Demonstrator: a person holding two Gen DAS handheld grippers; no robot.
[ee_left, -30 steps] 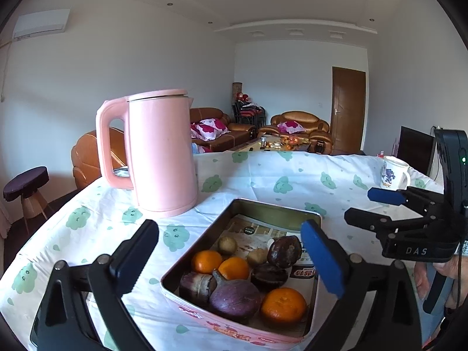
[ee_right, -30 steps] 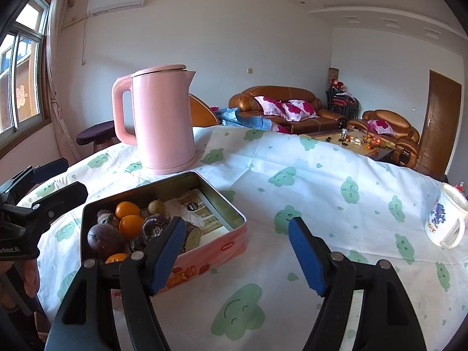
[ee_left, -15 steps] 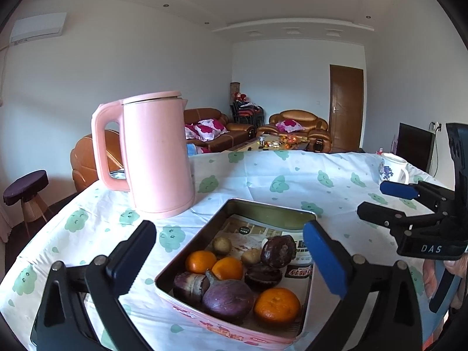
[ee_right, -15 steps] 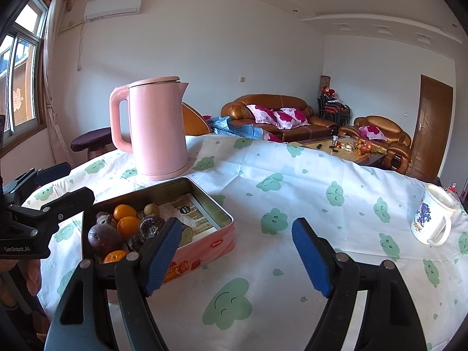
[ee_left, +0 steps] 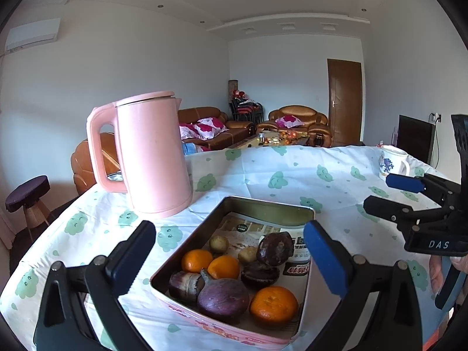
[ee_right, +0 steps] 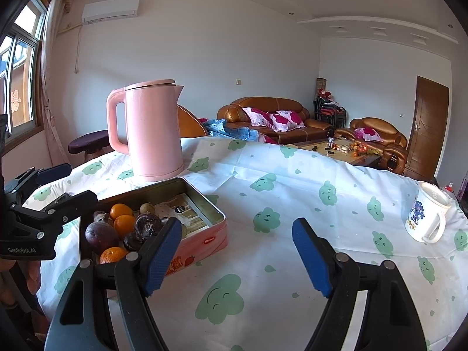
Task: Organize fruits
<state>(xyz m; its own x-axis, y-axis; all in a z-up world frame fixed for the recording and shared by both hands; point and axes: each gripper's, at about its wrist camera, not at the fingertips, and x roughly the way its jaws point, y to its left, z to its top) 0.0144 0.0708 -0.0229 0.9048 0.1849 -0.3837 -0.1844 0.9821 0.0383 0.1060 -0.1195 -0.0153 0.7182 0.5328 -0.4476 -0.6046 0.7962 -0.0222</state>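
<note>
A living room with white walls, brown leather sofas (ee_right: 263,114) and a brown door (ee_right: 430,128) at the back. In front, a desk (ee_right: 292,181) under a white cloth printed with green smiling clouds. On the desk stands a tall pink kettle (ee_left: 149,152), upright, just behind a shallow pink metal tin (ee_left: 231,266). The tin holds the fruits: three oranges (ee_left: 273,304), purple-brown round fruits (ee_left: 223,297) and two small brownish ones, all crowded at its near end on printed paper. A white mug (ee_right: 425,213) with a blue print stands well apart at the right edge. The left gripper (ee_left: 231,254) hovers above the tin, fingers spread wide, holding nothing. The right gripper (ee_right: 237,251) hangs over bare cloth just right of the tin, also spread wide and empty. Readable writing: "GenRobot.AI" and "DAS" on the gripper bodies.
</note>
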